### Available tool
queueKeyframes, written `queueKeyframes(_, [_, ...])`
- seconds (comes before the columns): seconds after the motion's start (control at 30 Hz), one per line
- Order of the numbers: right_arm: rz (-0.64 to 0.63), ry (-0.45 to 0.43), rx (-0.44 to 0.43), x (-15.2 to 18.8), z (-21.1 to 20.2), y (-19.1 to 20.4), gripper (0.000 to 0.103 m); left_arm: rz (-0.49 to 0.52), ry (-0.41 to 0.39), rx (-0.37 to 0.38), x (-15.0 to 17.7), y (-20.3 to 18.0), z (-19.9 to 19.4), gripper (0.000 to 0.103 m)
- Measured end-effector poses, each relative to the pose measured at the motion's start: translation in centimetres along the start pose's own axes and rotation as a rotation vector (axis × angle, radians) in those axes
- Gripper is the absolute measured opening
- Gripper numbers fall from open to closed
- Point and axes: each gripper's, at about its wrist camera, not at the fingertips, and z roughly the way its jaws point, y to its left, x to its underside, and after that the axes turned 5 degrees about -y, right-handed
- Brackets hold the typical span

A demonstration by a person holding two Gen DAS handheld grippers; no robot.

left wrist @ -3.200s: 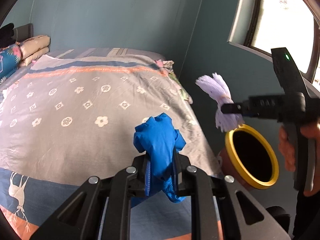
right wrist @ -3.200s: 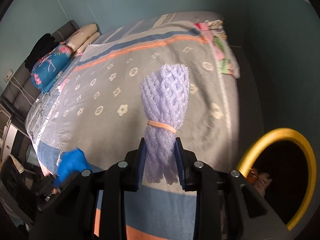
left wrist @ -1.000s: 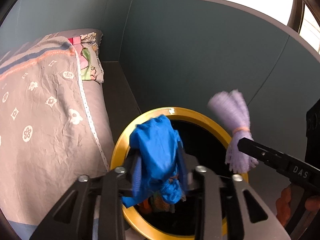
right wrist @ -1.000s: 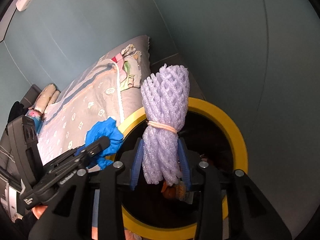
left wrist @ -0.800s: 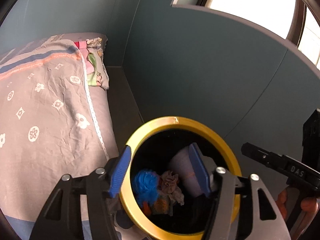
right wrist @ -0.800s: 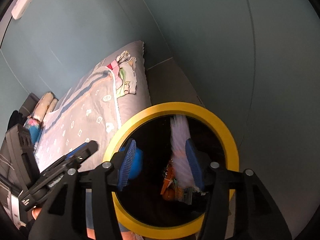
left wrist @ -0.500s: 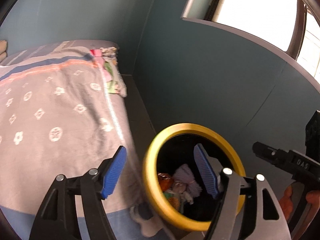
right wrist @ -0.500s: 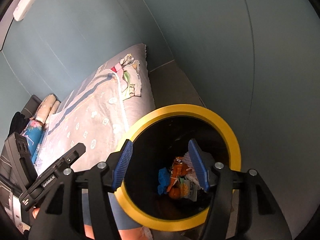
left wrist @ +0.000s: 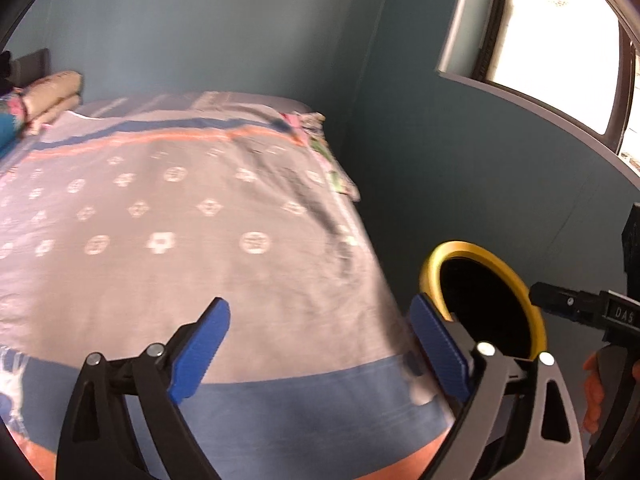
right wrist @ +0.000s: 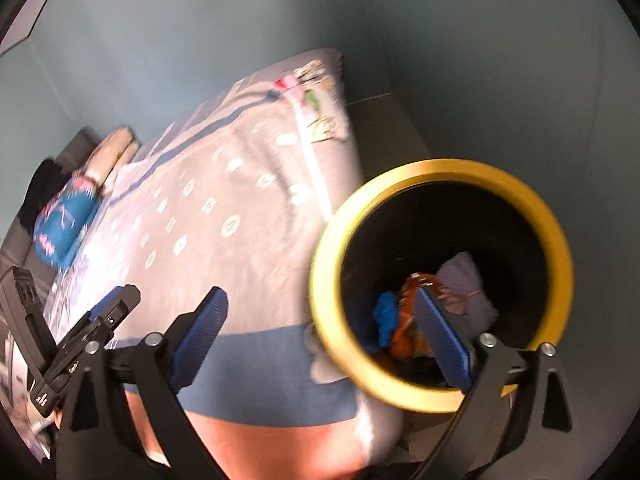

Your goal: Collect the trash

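A teal-walled bedroom holds a bed (left wrist: 192,216) under a grey patterned cover, and beside its foot, against the wall, stands a dark bin with a yellow rim (right wrist: 400,384). The trash lies at the bottom of that bin: a blue glove (right wrist: 385,318), a pale purple foam net (right wrist: 466,290) bound with a band, and some orange wrappers (right wrist: 408,320) between them, all well below the rim. The right gripper (right wrist: 326,334) hovers over the bin's near-left edge with its jaws spread wide and nothing between them; one blue pad (right wrist: 438,338) overlaps the bin's mouth in the picture, the other sits over the bed cover. The left gripper (left wrist: 320,346) is likewise spread apart and empty, pointed across the bed, with the bin just to its right and the other tool's tip (left wrist: 560,304) near the rim. Judging from this, the drop looks finished and the step in hand is the search for more trash: both pictures are smeared, so sweeping the cameras slowly over the cover would give a clearer look. No loose trash shows on the visible cover, though the blur could hide small pieces. The pillows (left wrist: 48,96) at the head and the floral cloth (right wrist: 316,112) at the far corner look like bedding, not rubbish. Keeping the jaws wide and approaching any find from above should avoid snagging the cover.
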Motion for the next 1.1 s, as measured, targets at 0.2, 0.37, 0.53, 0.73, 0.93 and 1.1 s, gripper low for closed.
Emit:
queueKeyframes(0.2, [-0.132,-0.029,0.06,2.3,-0.1,6.8,0.095,-0.031,-0.076,-0.061,1.1,4.1,-4.6,0.095])
queueKeyframes(0.37, [-0.171,-0.12,0.029,4.5,-0.9,10.4,0.095,-0.041,-0.141,-0.118,2.0,6.3,-7.9,0.095])
queueKeyframes(0.53, [-0.25,-0.292,0.101,7.1,-3.1,14.3,0.095,-0.046,-0.241,-0.203,2.6,7.4,-11.6,0.095])
queueKeyframes(0.73, [-0.241,-0.414,0.122,8.9,-5.9,15.9,0.095,-0.027,-0.342,-0.264,3.2,7.0,-15.4,0.095])
queueKeyframes(0.93, [-0.221,-0.513,0.154,10.3,-8.2,16.2,0.095,-0.015,-0.418,-0.303,3.8,6.1,-18.4,0.095])
queueKeyframes(1.1, [-0.208,-0.562,0.198,11.1,-9.2,16.2,0.095,-0.007,-0.451,-0.298,4.1,5.6,-19.9,0.095])
